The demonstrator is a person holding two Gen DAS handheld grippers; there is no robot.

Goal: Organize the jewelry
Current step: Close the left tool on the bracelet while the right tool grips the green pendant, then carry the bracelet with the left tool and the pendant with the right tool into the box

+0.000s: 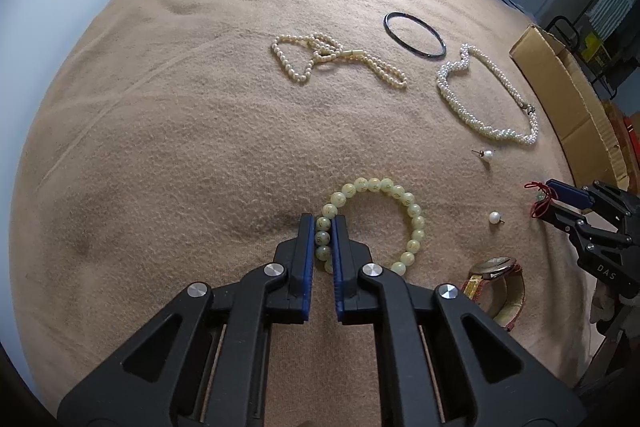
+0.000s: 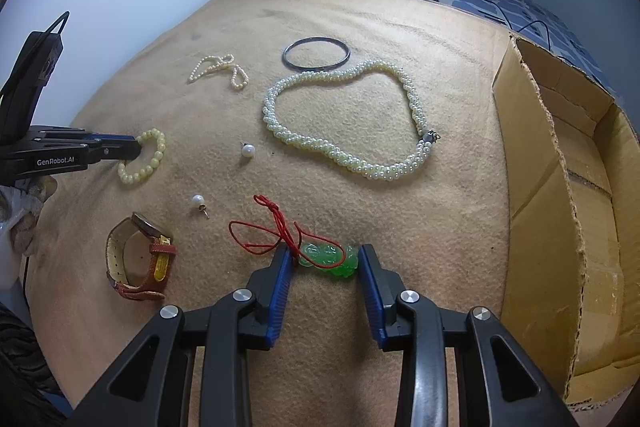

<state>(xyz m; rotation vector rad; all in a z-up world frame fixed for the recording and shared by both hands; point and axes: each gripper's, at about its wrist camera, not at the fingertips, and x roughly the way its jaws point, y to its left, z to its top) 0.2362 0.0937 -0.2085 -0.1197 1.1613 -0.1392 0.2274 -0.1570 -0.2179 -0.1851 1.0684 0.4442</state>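
Left gripper (image 1: 323,223) hides bead bracelet's (image 1: 414,211) near side.

green pendant (image 2: 329,259) (red cord (image 2: 276,227)), tan blanket (image 2: 360,187)

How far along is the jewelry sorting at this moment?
Nothing looks stored yet; the cardboard box shows no jewelry. In hand: left tongs closed on the green bead bracelet; right tongs open around the jade pendant. Left: twisted pearl necklace, bangle, watch.
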